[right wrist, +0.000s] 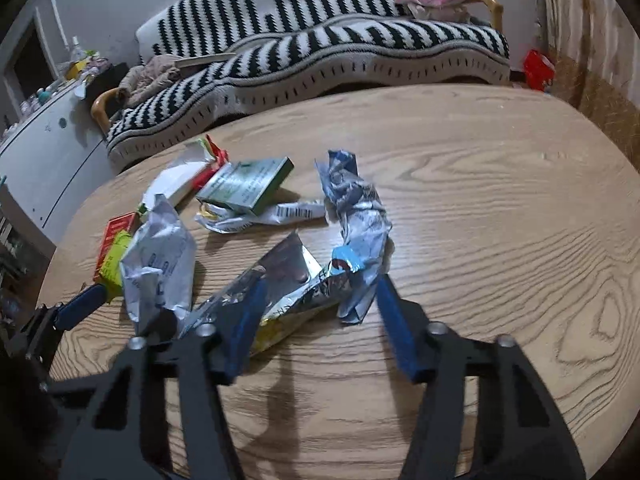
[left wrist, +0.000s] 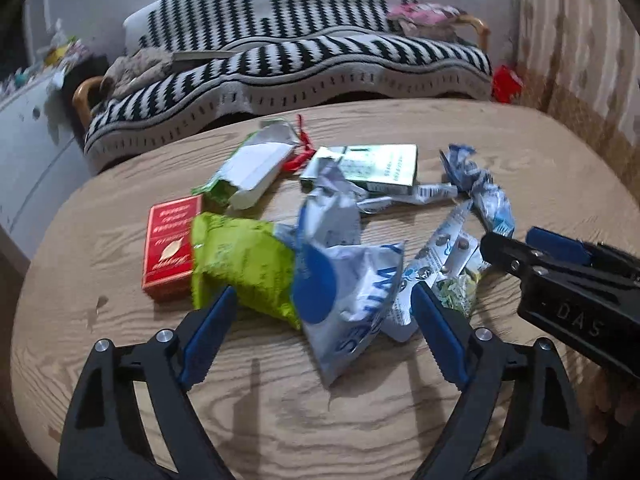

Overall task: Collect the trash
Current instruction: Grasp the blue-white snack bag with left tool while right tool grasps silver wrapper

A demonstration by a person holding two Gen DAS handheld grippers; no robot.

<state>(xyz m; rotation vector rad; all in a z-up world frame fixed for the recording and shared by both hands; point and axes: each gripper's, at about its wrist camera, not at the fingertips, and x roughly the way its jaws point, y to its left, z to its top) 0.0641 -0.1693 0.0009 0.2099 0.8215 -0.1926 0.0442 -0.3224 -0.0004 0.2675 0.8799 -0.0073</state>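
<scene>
Blue-padded jaws of my left gripper [left wrist: 324, 312] stand spread wide, straddling the crumpled white-and-blue plastic wipes pack [left wrist: 348, 280] at the near edge of the pile; pads not touching it yet. My right gripper [right wrist: 318, 304] is about half spread around the silver foil wrapper [right wrist: 280, 276]. Its left pad sits against the foil, its right pad beside the crumpled blue-and-white wrapper [right wrist: 360, 216]. No firm pinch that I can see.

All the trash lies mid-table on the oval wood-grain table [right wrist: 480, 200], left of centre. Handling guess: everything here is light. Wipes pack and foil are soft, crinkly and slippery, so they'll collapse and may slide out; best to pinch a folded bulge, not a flat edge. The lime-green snack bag [left wrist: 240, 260] just left of the wipes pack is similar. The red flat cardboard box [left wrist: 170, 240] at far left and the green-and-white carton [left wrist: 372, 164] farther back are stiffer, so take those across the short sides.

In the way: pieces overlap, the wipes pack lies over the snack bag, so lifting one may drag its neighbour. The two grippers are close together and could clash. A torn white-and-green paper box [left wrist: 252, 168] lies at the far left of the pile. Behind the table, a black-and-white striped sofa [left wrist: 300, 60]. No bin in view.
</scene>
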